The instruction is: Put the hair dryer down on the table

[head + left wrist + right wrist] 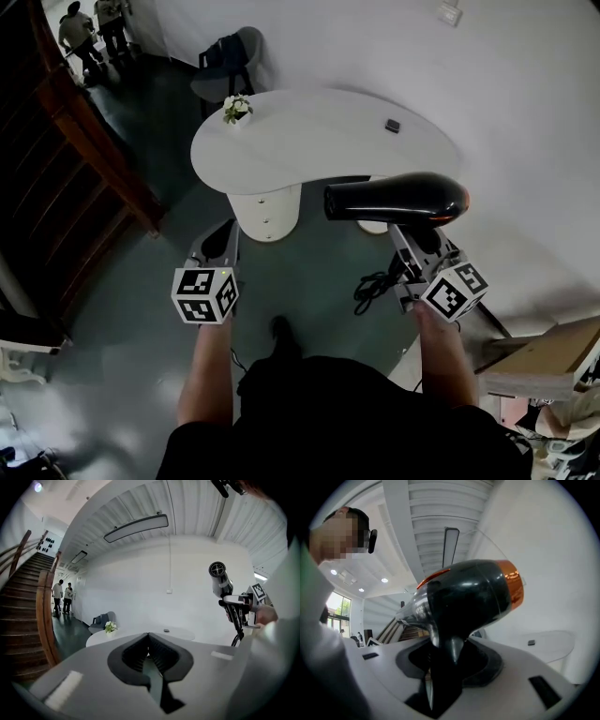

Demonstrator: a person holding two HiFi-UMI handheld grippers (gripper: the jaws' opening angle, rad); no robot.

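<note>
A black hair dryer [394, 199] with an orange rear ring hangs level in the air just past the near edge of the white curved table [319, 141], its nozzle pointing left. My right gripper [405, 231] is shut on its handle from below. In the right gripper view the hair dryer [468, 597] fills the middle, its handle clamped between the jaws of the right gripper [445, 654]. My left gripper [227, 232] hovers at the left, shut and holding nothing. In the left gripper view the left gripper [148, 637] faces the table [180, 632], with the hair dryer [218, 576] at the right.
On the table stand a small potted plant [236, 109] and a small dark object [393, 125]. A grey chair [230, 61] stands behind it. A wooden staircase rail [89, 141] runs along the left, with two people [89, 28] beyond it. A black cable [373, 286] lies on the floor. A cardboard box [544, 356] sits at the right.
</note>
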